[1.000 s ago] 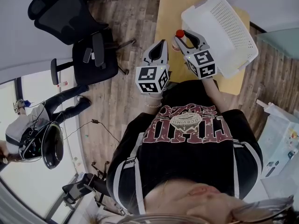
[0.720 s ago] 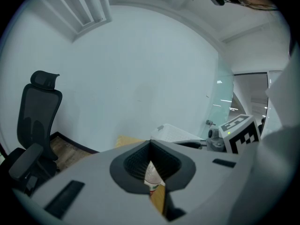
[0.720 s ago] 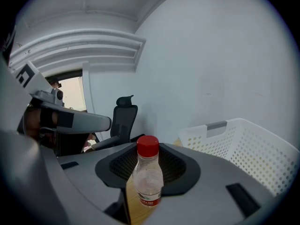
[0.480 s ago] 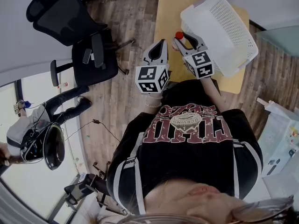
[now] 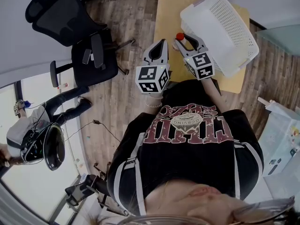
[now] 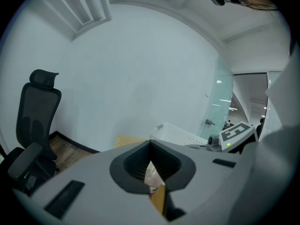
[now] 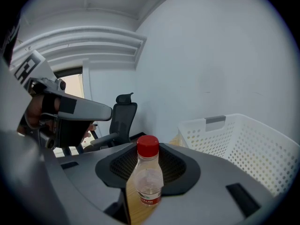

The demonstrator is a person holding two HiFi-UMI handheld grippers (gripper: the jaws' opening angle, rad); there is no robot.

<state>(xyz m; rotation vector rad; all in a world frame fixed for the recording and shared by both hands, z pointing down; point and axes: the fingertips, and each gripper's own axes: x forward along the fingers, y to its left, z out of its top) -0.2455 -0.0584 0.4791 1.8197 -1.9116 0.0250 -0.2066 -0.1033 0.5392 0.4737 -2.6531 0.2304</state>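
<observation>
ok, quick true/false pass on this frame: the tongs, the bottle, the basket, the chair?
1. The right tongs grip a clear plastic bottle with a red cap. True.
2. That bottle lies inside the white perforated plastic basket. False: it is held outside, beside the basket.
3. The basket sits on the tan tabletop. True.
4. In the head view, the black office chair stands right of the tabletop. False: it stands left of it.
</observation>
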